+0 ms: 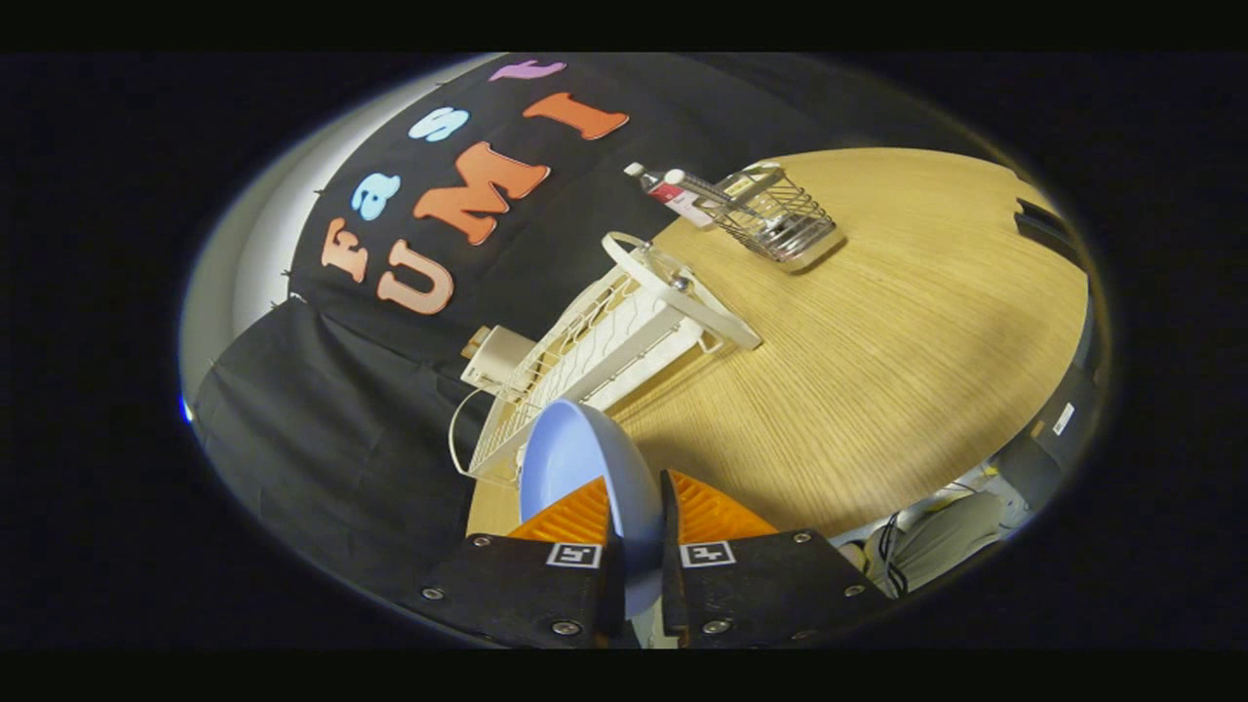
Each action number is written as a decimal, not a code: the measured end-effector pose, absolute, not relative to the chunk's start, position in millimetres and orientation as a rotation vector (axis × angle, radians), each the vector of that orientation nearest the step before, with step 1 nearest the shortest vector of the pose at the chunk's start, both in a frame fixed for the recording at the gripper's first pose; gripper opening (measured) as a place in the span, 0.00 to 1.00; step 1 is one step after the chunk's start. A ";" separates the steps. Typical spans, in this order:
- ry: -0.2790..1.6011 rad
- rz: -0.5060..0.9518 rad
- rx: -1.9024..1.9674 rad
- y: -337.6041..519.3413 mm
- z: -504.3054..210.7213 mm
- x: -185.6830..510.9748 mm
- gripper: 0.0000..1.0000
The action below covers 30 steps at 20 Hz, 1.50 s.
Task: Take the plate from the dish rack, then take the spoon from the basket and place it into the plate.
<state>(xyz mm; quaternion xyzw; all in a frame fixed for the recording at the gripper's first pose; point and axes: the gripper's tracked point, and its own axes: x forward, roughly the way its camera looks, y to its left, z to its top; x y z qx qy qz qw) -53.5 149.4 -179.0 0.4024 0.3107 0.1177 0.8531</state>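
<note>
Clearly the gripper (636, 531) is clamped on the pale blue plate (575, 463), whose rim sits edge-on between the two orange fingers (570, 515). Just beyond the plate stands the white dish rack (595, 351) on the wooden tabletop (877, 370). Farther off, a wire basket (780, 216) rests near the tabletop's far edge, with a bottle (673, 190) beside it. The spoon cannot be made out.

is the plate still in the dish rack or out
Out: the blue plate is clamped on edge in the gripper, clear of the white dish rack.
</note>
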 end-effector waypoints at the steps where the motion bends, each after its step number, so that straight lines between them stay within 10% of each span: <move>1: 0.659 0.244 0.860 150.4 -183.3 -51.7 0.15; 15: 0.643 0.202 0.840 143.9 -191.4 -32.1 0.24; 22: 0.465 0.099 0.635 86.9 -158.5 -16.7 0.75; 30: 0.242 -0.045 0.327 28.2 -101.7 12.8 0.98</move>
